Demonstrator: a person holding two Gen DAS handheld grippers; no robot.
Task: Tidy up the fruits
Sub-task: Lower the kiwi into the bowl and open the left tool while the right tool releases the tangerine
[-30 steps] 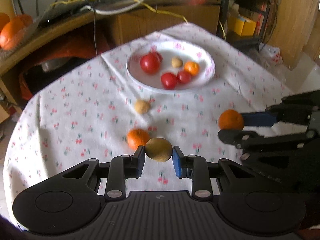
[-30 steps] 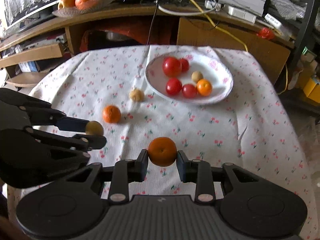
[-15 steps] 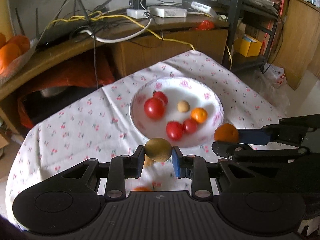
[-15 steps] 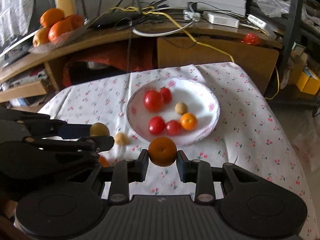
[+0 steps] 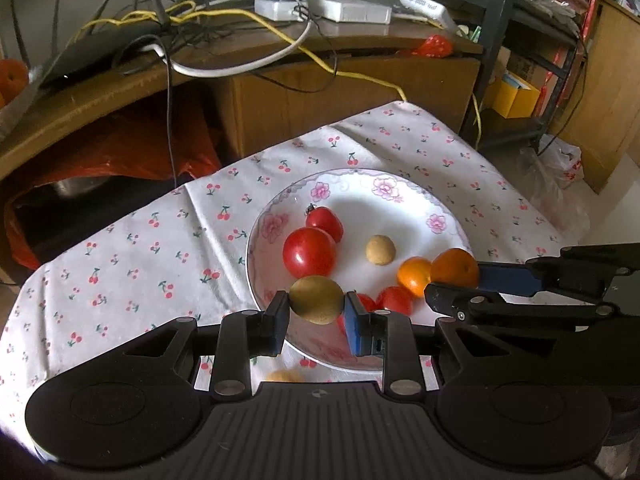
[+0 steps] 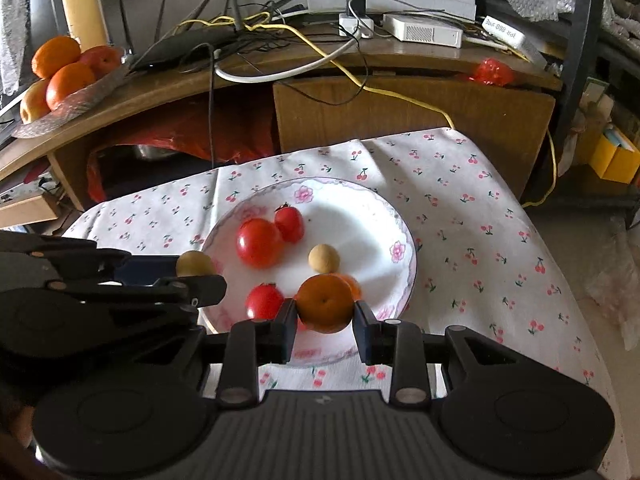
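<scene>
Olive-brown fruit point(image 5: 316, 299), long axis crosswise

black hand-held gripper point(image 5: 317, 318), ribbed housing, silver screws, blue finger pads point(image 5: 355, 328).

- Brown-green round fruit point(image 5: 316, 299), gripped off the table, near plate point(image 5: 400, 184) rim.
- Orange point(image 6: 325, 303), gripped above plate's near-right.
- Tomatoes point(image 5: 309, 252), small tan fruit point(image 5: 380, 249) lie inside.

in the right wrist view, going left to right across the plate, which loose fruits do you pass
Big tomato → small tomato → tan fruit.
</scene>
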